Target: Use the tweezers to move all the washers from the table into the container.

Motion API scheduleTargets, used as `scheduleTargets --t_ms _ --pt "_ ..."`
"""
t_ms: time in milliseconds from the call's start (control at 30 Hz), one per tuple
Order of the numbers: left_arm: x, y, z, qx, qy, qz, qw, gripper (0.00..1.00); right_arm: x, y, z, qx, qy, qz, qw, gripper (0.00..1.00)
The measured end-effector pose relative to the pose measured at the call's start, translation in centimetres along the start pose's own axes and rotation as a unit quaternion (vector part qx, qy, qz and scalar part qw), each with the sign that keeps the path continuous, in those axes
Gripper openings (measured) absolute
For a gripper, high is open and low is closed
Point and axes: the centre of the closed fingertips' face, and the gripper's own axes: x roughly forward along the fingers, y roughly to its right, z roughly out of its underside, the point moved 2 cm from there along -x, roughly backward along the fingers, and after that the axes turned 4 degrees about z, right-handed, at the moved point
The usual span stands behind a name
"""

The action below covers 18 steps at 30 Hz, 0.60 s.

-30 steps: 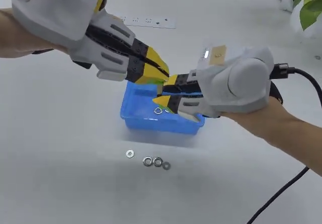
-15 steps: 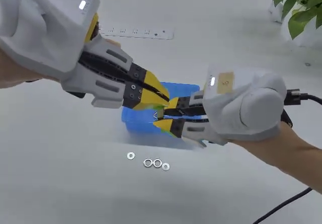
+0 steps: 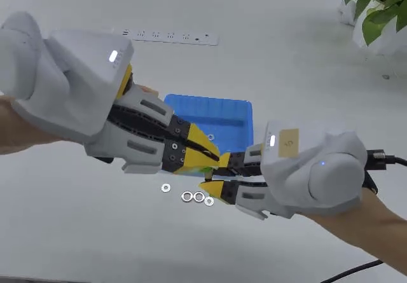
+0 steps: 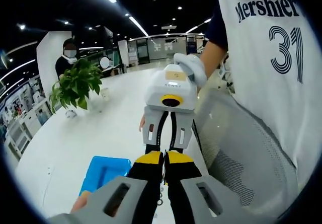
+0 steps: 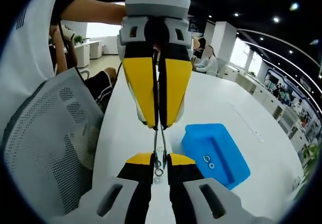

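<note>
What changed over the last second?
The left hand-held gripper and right hand-held gripper carried the tweezers from over the container back toward the person, to the washers on the table. Those four washers and the container stayed put.

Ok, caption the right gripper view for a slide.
Tweezers in left gripper reach table washers; two washers in blue container.

Blue container (image 3: 210, 114); silver washers (image 3: 186, 196); silver tweezers (image 5: 155, 146); left hand-held gripper (image 3: 216, 159), right hand-held gripper (image 3: 217, 173): white, black, yellow-tipped.
</note>
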Motion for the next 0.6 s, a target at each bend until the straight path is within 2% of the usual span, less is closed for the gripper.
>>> scheduleTargets --t_ms 267,600 --pt "0.5 0.8 1.4 -0.022 0.003 0.0 0.9998 0.05 0.8 -1.3 1.1 0.009 -0.008 -0.013 0.9998 0.12" --pt "1.6 -0.2 2.5 -0.033 0.001 0.005 0.9995 0.05 1.2 -0.9 2.7 0.009 -0.027 -0.012 0.9995 0.11"
